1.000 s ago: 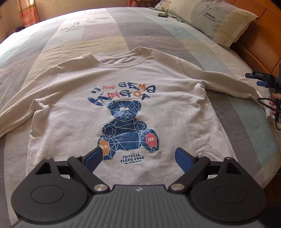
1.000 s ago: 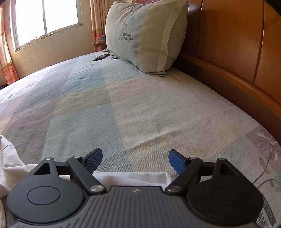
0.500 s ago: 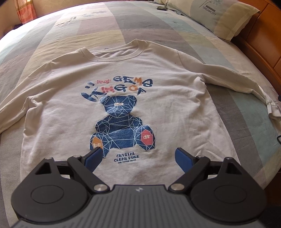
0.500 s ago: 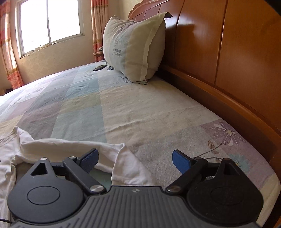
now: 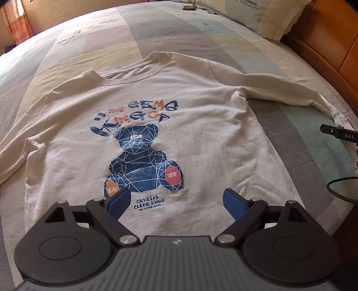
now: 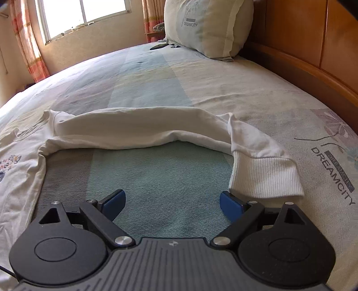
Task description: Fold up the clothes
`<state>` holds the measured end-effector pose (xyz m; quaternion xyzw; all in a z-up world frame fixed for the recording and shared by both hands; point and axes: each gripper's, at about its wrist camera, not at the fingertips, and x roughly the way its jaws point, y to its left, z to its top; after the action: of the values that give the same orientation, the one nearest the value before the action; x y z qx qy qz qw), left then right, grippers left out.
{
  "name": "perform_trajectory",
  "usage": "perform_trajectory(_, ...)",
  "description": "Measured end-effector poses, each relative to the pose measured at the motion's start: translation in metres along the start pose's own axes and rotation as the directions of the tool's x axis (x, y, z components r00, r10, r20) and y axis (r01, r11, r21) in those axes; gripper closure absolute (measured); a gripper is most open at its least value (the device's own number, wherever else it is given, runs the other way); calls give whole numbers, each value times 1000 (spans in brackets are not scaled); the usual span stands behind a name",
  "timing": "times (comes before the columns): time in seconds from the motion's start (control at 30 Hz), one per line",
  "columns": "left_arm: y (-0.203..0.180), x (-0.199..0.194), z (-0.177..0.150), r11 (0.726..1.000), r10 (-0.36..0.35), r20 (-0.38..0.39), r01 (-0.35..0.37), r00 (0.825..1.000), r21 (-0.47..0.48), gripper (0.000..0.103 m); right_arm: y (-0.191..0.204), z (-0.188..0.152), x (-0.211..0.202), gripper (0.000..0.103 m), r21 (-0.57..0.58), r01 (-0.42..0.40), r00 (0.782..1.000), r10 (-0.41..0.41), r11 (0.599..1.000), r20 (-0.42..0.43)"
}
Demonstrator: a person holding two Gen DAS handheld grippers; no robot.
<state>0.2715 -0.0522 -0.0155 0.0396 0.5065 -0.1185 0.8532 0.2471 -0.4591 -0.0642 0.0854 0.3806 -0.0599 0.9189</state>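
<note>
Looking along the left tongs (image 5: pixel 176 199), the left wrist view shows a cream sweatshirt (image 5: pixel 201 134) spread flat, front up, on a bed (image 5: pixel 134 33) covered by a sheet in pale blocks of grey, green, beige and mauve. A blue bear print (image 5: pixel 143 161) with lettering sits mid-chest. The tongs stand wide apart above the hem, holding nothing. One sleeve runs off to the left edge; the other sleeve (image 5: pixel 279 89) stretches right toward the bed's side. A pillow (image 5: pixel 257 15) lies at the far right corner against a wooden headboard (image 5: pixel 331 38), and an orange curtain (image 5: pixel 15 29) hangs at far left. A black device (image 5: pixel 340 133) with a cable pokes in at the right edge.

From the right wrist view, the right tongs (image 6: pixel 172 202) are also wide and empty, hovering over a green patch of sheet. The sleeve (image 6: pixel 145 129) arcs across the bed ahead, its ribbed cuff (image 6: pixel 264 176) just beside the right blue fingertip (image 6: pixel 230 203); whether they touch I cannot tell. Beyond stand the pillow (image 6: pixel 205 24), the headboard (image 6: pixel 302 33), a bright window (image 6: pixel 78 15) and curtains (image 6: pixel 29 44).
</note>
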Motion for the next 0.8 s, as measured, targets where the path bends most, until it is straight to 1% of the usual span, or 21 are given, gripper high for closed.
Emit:
perform_trajectory(0.1, 9, -1, -6, 999, 6, -2, -6, 1000, -38, 13, -19, 16, -6, 9, 3, 54, 998, -54, 999, 38)
perform_trajectory(0.2, 16, 0, -10, 998, 6, -5, -6, 1000, -63, 13, -44, 37, -11, 9, 15, 140, 985, -140, 990, 97)
perform_trajectory(0.23, 16, 0, -11, 998, 5, -3, -5, 1000, -63, 13, -54, 42, -11, 9, 36, 166, 979, -169, 985, 111)
perform_trajectory(0.3, 17, -2, -11, 998, 1, 10, -1, 1000, -58, 13, -77, 53, -12, 9, 113, 192, 971, -205, 975, 122)
perform_trajectory(0.4, 20, -4, -11, 998, -4, 25, 6, 1000, -70, 13, -99, 53, -25, 9, 221, 186, 965, -221, 957, 143)
perform_trajectory(0.43, 21, -3, -10, 997, -5, 28, 7, 1000, -76, 13, -106, 53, -30, 9, 256, 183, 962, -226, 949, 150)
perform_trajectory(0.5, 24, -1, -10, 996, -7, 25, 10, 1000, -88, 13, -117, 43, -26, 9, 337, 130, 973, -186, 932, 139)
perform_trajectory(0.57, 23, 1, -10, 996, -12, 19, 13, 1000, -88, 13, -128, 32, -21, 10, 417, 76, 981, -143, 906, 131)
perform_trajectory(0.63, 22, 3, -10, 996, -17, 12, 18, 1000, -85, 13, -139, 22, -17, 13, 493, 24, 987, -99, 870, 127)
perform_trajectory(0.67, 21, 4, -11, 996, -20, 8, 20, 1000, -81, 13, -144, 17, -15, 18, 530, -2, 989, -77, 848, 126)
perform_trajectory(0.7, 20, 5, -11, 997, -20, 4, 20, 1000, -73, 13, -150, 11, -12, 21, 566, -27, 991, -54, 824, 126)
perform_trajectory(0.77, 19, 5, -11, 998, -20, -1, 20, 1000, -65, 13, -161, 1, -8, 24, 634, -75, 992, -10, 770, 129)
perform_trajectory(0.8, 19, 4, -11, 998, -19, -2, 19, 1000, -63, 13, -162, 3, -10, 24, 632, -70, 991, -18, 772, 132)
